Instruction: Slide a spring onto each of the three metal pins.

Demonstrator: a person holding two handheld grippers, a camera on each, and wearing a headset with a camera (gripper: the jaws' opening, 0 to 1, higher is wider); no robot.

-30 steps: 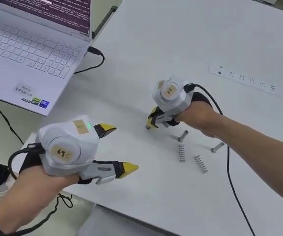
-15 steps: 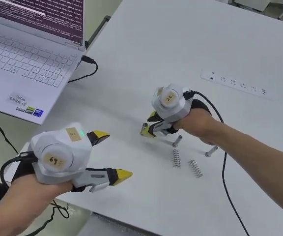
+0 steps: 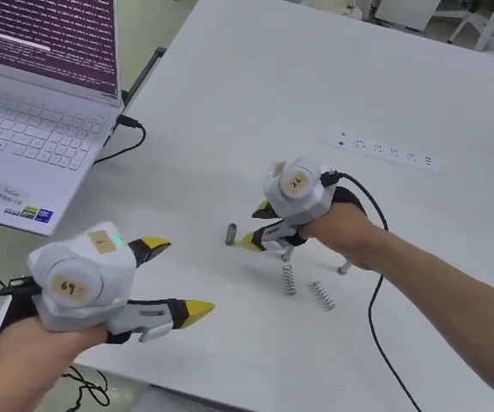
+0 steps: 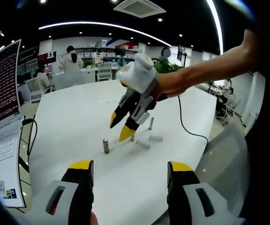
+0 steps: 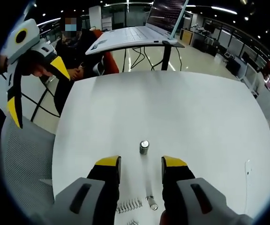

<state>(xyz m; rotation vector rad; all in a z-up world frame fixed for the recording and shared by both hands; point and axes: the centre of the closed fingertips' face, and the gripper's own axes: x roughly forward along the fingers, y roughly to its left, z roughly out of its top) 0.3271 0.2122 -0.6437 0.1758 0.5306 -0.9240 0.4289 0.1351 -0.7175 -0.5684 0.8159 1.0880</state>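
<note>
Springs lie loose on the white tabletop (image 3: 256, 103) — one spring (image 3: 289, 279) just beside a second spring (image 3: 322, 294), neither on a pin. Near them, by the person's wrist, is another pin (image 3: 344, 268). An upright pin (image 3: 231, 233) stands alone just ahead of the right gripper (image 3: 256, 227), whose jaws are spread apart and hold nothing. The left gripper (image 3: 176, 276) hovers by the tabletop's near edge, well apart from the parts — jaws wide open, empty. A laptop (image 3: 33, 129) sits at the far left, and a power strip (image 3: 384, 150) lies beyond the grippers.
</note>
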